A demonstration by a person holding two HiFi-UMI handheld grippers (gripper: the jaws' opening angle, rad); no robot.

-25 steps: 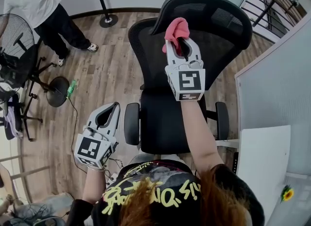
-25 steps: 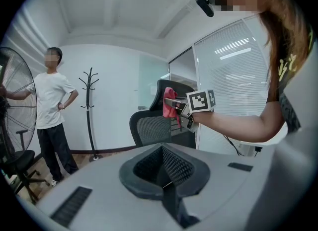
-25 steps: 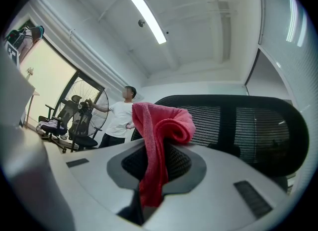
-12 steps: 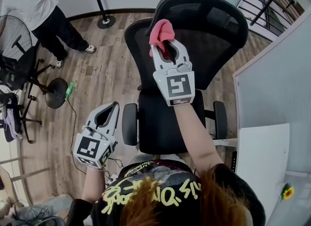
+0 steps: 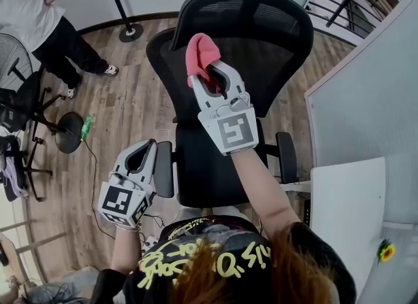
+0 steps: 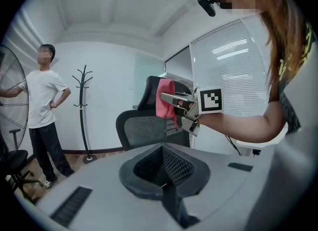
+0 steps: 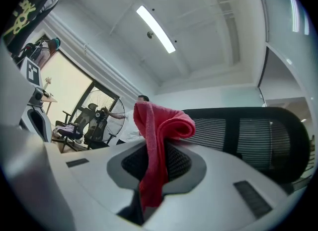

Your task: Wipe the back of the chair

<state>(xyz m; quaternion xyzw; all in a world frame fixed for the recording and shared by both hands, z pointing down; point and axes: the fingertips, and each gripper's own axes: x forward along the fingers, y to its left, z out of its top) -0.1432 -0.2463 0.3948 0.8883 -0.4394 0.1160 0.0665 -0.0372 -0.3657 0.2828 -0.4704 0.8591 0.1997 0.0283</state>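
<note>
While the right gripper [image 5: 204, 77] pinches a pink cloth [image 5: 198, 54] tight between its jaws, it holds that cloth up at the left edge of the black mesh chair back [image 5: 261, 34], so the wiping step itself looks to be in hand. The next move, I judge, calls for pressing the cloth flat on the mesh and drawing it across toward the right side with a firm grip. Low and near, left of the seat, the left gripper [image 5: 149, 149] has its jaws pressed together on nothing. Its view shows the cloth side-on before the backrest, though contact is unclear. Only the right gripper view shows the cloth folded over and trailing down between the pads.
</note>
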